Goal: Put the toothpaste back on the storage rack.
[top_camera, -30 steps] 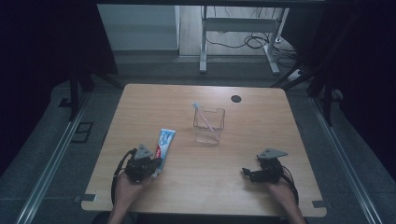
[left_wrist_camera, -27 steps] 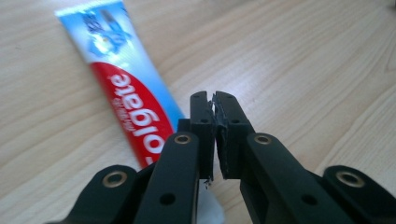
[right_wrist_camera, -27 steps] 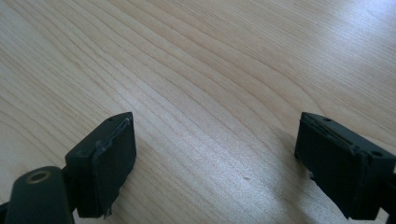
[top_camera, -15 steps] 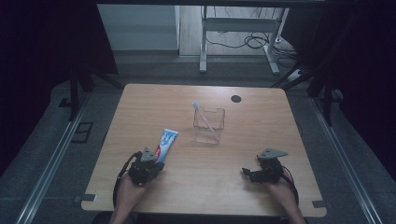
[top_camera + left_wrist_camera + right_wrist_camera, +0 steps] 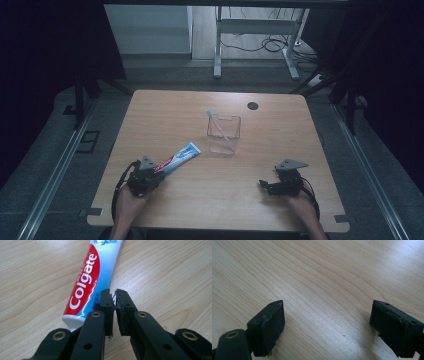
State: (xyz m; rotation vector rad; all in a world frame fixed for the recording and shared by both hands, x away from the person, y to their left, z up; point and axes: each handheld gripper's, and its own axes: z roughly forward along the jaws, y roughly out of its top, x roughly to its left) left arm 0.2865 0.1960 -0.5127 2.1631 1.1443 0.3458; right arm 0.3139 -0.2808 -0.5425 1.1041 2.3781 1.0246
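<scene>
A red, white and blue Colgate toothpaste tube [image 5: 177, 156] lies slanted on the wooden table [image 5: 280, 150]. My left gripper [image 5: 155, 173] sits at the tube's near end. In the left gripper view the tube [image 5: 87, 277] runs away up the picture, and its near end passes under the outer side of one jaw. That gripper [image 5: 113, 293] is shut to a thin slit with nothing between the pads. My right gripper [image 5: 262, 185] rests low at the front right. Its jaws [image 5: 327, 303] stand wide open over bare wood.
A clear square cup [image 5: 223, 134] stands mid-table with a pink toothbrush [image 5: 218, 125] leaning in it. A black round disc [image 5: 253, 105] sits near the far edge. Beyond the table are metal desk legs and cables on the floor.
The tube now lies more slanted, with its far end swung to the right. My left gripper has shifted slightly left and toward the near edge. The right gripper has not moved.
</scene>
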